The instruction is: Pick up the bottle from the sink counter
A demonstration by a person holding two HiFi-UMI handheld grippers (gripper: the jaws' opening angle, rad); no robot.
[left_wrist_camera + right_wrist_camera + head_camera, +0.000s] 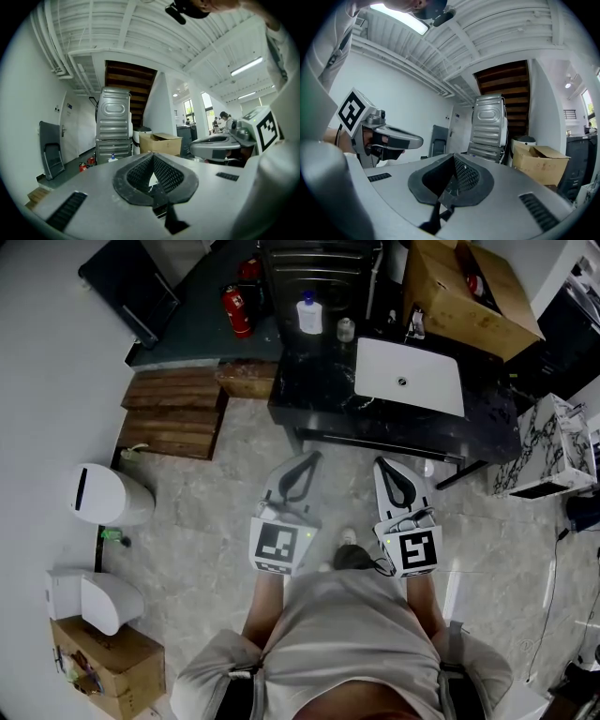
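Standing upright, white bottle (309, 317), blue cap (308, 296)

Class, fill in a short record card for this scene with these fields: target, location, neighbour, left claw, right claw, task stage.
target: bottle, white with a blue cap, upright
location: far side of the dark sink counter, left of the white basin
neighbour: small container to the bottle's right, not touching it
left claw: shut, empty, over the floor short of the counter
right claw: shut, empty, beside the left claw
task stage: bottle not yet reached
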